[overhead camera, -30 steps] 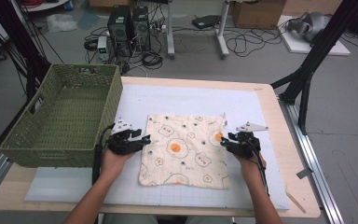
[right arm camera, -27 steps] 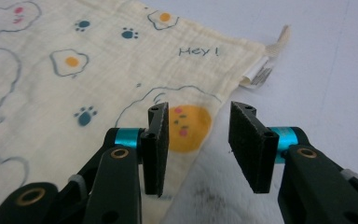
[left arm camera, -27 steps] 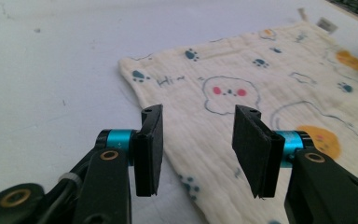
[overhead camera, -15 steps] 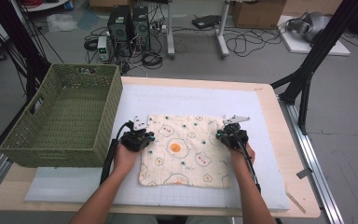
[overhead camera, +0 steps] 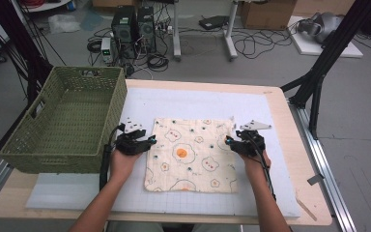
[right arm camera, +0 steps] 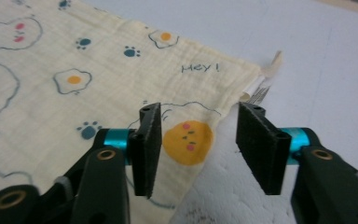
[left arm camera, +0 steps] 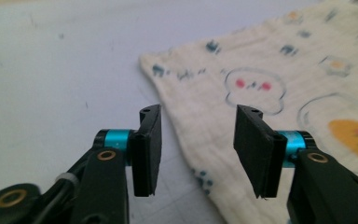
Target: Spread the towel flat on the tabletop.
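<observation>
The white mat (overhead camera: 280, 145) on the table (overhead camera: 290, 104) gave a flat bed for the egg-print cloth (overhead camera: 193, 152), which lay spread at its middle beside the green basket (overhead camera: 63, 121), presumably for folding. The left gripper (overhead camera: 150, 140) and right gripper (overhead camera: 228, 141) flanked its side edges; their jaws had just been opening, half apart, straddling the hem without pinching it.

cloth (overhead camera: 191, 153) | cream, printed with fried eggs and paw prints | spread flat, unfolded | on the white mat (overhead camera: 193, 104), right of the basket (overhead camera: 63, 121)
</observation>
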A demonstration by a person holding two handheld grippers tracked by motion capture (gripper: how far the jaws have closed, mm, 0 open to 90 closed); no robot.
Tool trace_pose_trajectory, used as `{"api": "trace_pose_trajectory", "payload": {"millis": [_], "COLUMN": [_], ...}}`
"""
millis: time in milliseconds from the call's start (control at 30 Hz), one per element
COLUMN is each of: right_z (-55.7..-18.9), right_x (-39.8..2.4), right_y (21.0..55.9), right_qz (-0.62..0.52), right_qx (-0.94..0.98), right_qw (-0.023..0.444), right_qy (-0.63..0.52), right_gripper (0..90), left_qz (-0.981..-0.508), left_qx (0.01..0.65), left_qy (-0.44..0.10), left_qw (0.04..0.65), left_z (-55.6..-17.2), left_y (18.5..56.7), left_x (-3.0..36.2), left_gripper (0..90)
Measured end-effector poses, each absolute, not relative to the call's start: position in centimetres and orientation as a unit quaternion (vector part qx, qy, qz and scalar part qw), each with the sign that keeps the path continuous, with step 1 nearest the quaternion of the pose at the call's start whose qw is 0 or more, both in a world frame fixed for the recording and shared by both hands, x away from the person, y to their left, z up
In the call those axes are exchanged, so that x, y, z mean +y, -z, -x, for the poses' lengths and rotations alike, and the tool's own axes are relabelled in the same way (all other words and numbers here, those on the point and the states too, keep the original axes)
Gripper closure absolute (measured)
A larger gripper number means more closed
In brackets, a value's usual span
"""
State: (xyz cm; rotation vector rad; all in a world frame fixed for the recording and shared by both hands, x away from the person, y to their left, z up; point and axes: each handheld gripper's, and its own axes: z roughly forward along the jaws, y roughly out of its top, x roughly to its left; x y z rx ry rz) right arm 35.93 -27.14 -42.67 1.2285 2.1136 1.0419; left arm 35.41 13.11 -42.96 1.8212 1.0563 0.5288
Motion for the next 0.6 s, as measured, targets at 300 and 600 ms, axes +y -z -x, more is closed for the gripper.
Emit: {"api": "trace_pose_trajectory", "payload": {"millis": [300, 600], "right_z": [-32.2, -29.1], "right_x": [-30.2, -30.6], "right_y": [40.8, 41.1], "right_qz": [-0.422, -0.395], "right_qx": [0.751, 0.751], "right_qw": [0.237, 0.240], "right_qy": [-0.448, -0.472], "right_gripper": [25.7, 11.5], "left_qz": [-0.727, -0.726], "left_qx": [0.383, 0.351], "left_qy": [-0.172, -0.160], "left_qw": [0.543, 0.570], "left_z": [-33.8, -32.1], "left_y": [41.9, 42.0], "left_x": [13.2, 14.2], "left_gripper": [22.9, 18.6]}}
